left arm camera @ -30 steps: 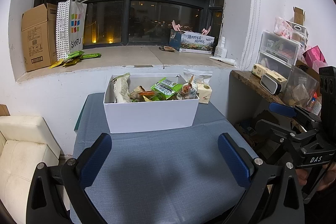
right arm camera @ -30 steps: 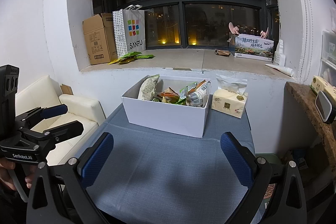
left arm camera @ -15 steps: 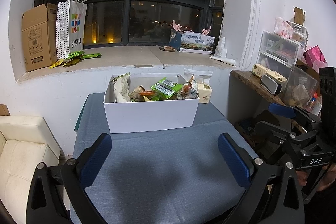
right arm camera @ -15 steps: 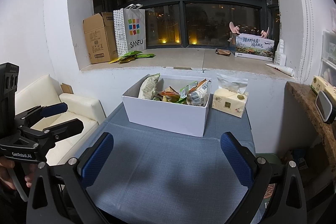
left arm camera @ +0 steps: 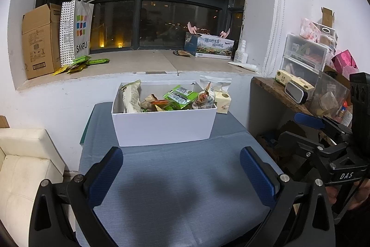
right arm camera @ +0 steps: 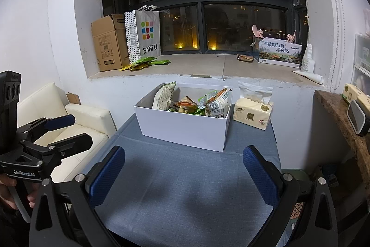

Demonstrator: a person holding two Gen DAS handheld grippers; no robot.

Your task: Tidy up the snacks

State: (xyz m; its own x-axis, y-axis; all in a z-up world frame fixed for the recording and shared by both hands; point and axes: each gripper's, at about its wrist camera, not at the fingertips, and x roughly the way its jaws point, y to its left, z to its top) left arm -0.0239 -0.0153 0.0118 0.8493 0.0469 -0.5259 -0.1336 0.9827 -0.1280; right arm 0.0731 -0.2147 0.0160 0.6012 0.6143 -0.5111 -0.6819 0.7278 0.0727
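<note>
A white box (left arm camera: 161, 125) full of snack packets (left arm camera: 178, 97) stands at the far end of the blue-grey table (left arm camera: 180, 189); it also shows in the right wrist view (right arm camera: 182, 129) with its snack packets (right arm camera: 208, 103). My left gripper (left arm camera: 181, 174) is open and empty, held above the near part of the table. My right gripper (right arm camera: 183, 174) is open and empty too, also short of the box. Each gripper shows at the edge of the other's view, the right gripper (left arm camera: 323, 138) on the right and the left gripper (right arm camera: 55, 131) on the left.
A tissue pack (right arm camera: 253, 114) stands right of the box. On the windowsill are a cardboard box (left arm camera: 39, 41), a SANFU bag (left arm camera: 76, 31), green packets (left arm camera: 81, 63) and a printed carton (left arm camera: 212, 45). A white sofa (left arm camera: 18, 168) is left, a cluttered shelf (left arm camera: 300, 94) right.
</note>
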